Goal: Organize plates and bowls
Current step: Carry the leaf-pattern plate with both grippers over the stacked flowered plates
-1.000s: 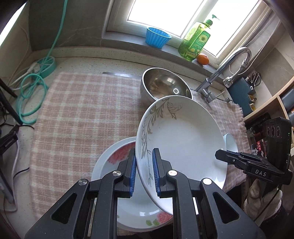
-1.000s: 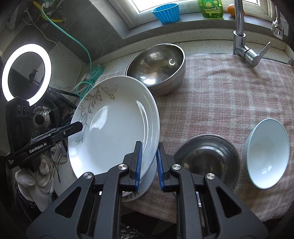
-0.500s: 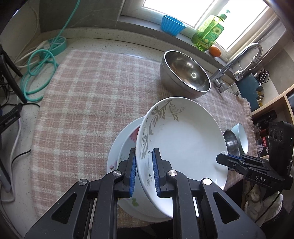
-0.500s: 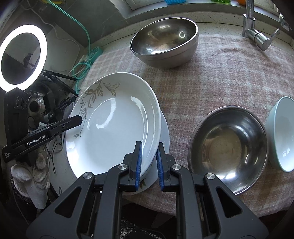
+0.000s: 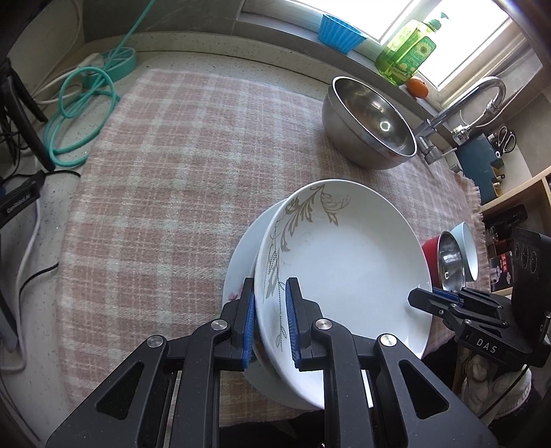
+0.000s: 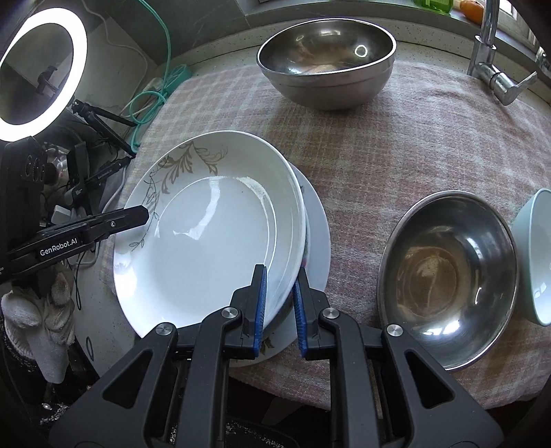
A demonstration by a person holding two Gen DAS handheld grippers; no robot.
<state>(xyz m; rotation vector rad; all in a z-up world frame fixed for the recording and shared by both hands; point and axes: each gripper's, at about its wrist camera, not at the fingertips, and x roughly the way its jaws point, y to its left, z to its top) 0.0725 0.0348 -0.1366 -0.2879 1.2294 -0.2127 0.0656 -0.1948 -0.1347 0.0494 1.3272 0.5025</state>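
Note:
A white deep plate with a grey leaf pattern (image 5: 347, 255) (image 6: 213, 227) sits over a flowered white plate (image 5: 241, 255) (image 6: 316, 227) on the checked cloth. My left gripper (image 5: 270, 320) is shut on the leaf plate's left rim. My right gripper (image 6: 279, 310) is shut on its right rim. A large steel bowl (image 5: 370, 124) (image 6: 327, 58) stands at the back. A smaller steel bowl (image 6: 447, 275) (image 5: 449, 262) and a pale blue bowl (image 6: 535, 255) (image 5: 468, 244) stand to the right.
A pink checked cloth (image 5: 179, 165) covers the counter. A tap (image 5: 458, 110) (image 6: 489, 44), a green soap bottle (image 5: 406, 51), an orange (image 5: 417, 86) and a blue cup (image 5: 339, 31) are at the back. A teal hose (image 5: 82, 107) lies left. A ring light (image 6: 41, 72) stands left.
Both grippers have lowered the leaf plate towards the flowered plate and moved it nearer the table's front edge. The plate now lies flatter, over the lower one.

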